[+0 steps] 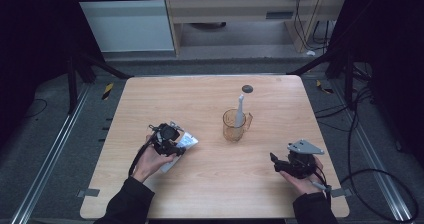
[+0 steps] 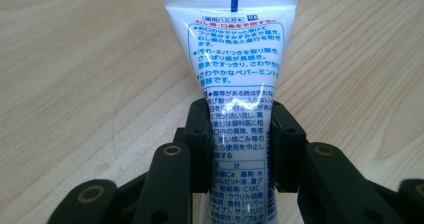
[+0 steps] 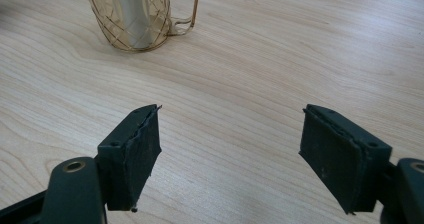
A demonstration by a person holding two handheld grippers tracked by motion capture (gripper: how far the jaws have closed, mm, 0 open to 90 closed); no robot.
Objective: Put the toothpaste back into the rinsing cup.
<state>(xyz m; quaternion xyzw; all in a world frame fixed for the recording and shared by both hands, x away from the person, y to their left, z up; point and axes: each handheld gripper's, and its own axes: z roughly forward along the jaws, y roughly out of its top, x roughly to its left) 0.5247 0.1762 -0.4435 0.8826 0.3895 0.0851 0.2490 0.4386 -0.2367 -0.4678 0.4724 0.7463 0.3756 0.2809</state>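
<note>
High view: we see the toothpaste tube (image 1: 181,146) lying flat on the worktop (image 1: 210,194) near its left edge, long axis diagonal, under the left hand-held gripper (image 1: 172,146); the cup (image 1: 233,125) stands well apart.
Left gripper view: our jaws clamp the tube (image 2: 235,84); crimped end points away.
Right gripper view: the right hand-held gripper (image 3: 230,154) gapes wide over bare wood.

Count on the bench (image 1: 210,184): one white toothpaste tube (image 2: 235,74), printed blue and red. One clear amber cup (image 1: 233,125) with a handle. One white toothbrush (image 1: 240,111) standing in that cup. One small dark round disc (image 1: 247,88) near the far edge. Two tongs: left tongs (image 2: 236,149), right tongs (image 3: 232,156).
</note>
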